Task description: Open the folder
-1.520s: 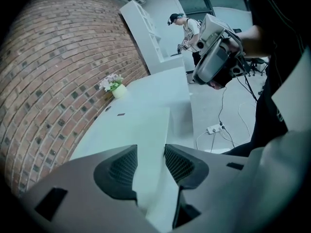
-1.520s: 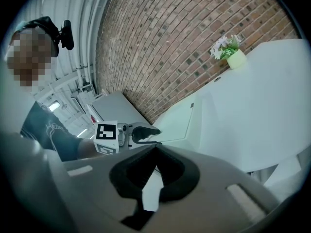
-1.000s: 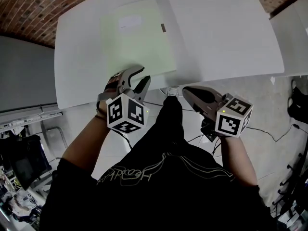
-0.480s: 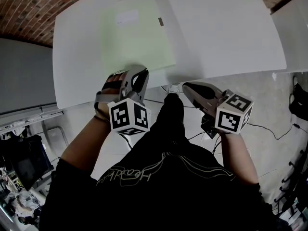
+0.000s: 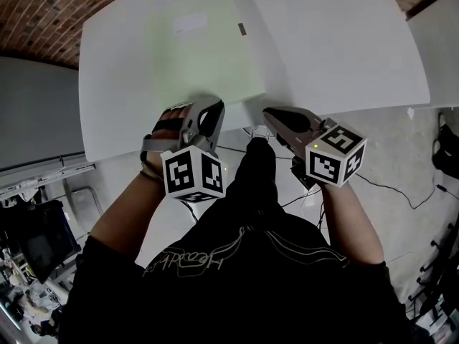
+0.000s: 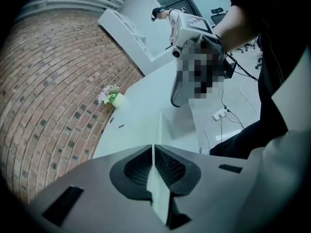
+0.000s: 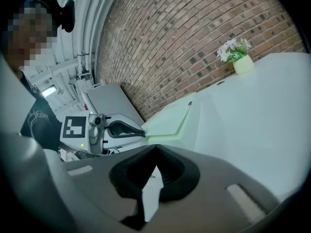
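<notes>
The left tongs [image 5: 208,107] are closing on the near edge of the pale green folder [image 5: 204,49]. In the left gripper view the thin edge of the cover runs straight between the pads, which stand almost together. A second ago these jaws gaped wide at the same spot, and the hand has hardly shifted since. The right tongs [image 5: 270,115] are clenched on nothing. They hang just off the near rim of the white table [image 5: 344,49], beside the folder's near right corner. They have come a little leftward and closer to that rim than they were a second ago. The folder lies flat and closed on the left part of the table, where it lay before, with a white label [image 5: 188,23] and a small dark tab [image 5: 242,28] on its cover. At the table's far end, against the brick wall [image 7: 194,33], stands a small pot of flowers [image 7: 240,59].
</notes>
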The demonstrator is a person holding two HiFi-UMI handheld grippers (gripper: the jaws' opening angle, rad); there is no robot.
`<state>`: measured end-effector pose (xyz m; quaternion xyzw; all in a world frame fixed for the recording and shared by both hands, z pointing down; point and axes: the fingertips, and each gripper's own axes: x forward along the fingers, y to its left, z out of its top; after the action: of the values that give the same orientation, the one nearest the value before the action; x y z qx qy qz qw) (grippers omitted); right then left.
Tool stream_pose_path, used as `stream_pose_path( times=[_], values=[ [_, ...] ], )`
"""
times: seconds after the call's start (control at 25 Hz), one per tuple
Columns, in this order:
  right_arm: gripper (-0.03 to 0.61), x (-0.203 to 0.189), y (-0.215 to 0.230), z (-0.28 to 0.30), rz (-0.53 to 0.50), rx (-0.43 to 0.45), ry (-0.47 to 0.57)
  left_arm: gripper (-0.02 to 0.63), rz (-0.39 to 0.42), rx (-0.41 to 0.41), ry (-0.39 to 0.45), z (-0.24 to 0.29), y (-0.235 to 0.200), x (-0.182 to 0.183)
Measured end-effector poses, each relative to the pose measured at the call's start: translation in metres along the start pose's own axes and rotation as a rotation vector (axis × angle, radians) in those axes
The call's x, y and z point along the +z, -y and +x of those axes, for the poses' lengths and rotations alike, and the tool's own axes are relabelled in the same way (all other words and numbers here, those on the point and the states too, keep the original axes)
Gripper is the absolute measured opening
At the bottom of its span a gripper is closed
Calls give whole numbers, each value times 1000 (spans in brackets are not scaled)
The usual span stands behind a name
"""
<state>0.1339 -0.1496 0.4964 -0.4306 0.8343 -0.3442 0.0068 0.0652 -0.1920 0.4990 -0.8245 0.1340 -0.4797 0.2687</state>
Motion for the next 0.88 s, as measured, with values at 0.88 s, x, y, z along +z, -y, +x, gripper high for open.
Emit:
stream_pose_path(
  times=[0.88],
  values=[
    [-2, 18, 18, 30, -141, -65, 18, 20, -75, 18, 48, 1, 1, 4]
  ],
)
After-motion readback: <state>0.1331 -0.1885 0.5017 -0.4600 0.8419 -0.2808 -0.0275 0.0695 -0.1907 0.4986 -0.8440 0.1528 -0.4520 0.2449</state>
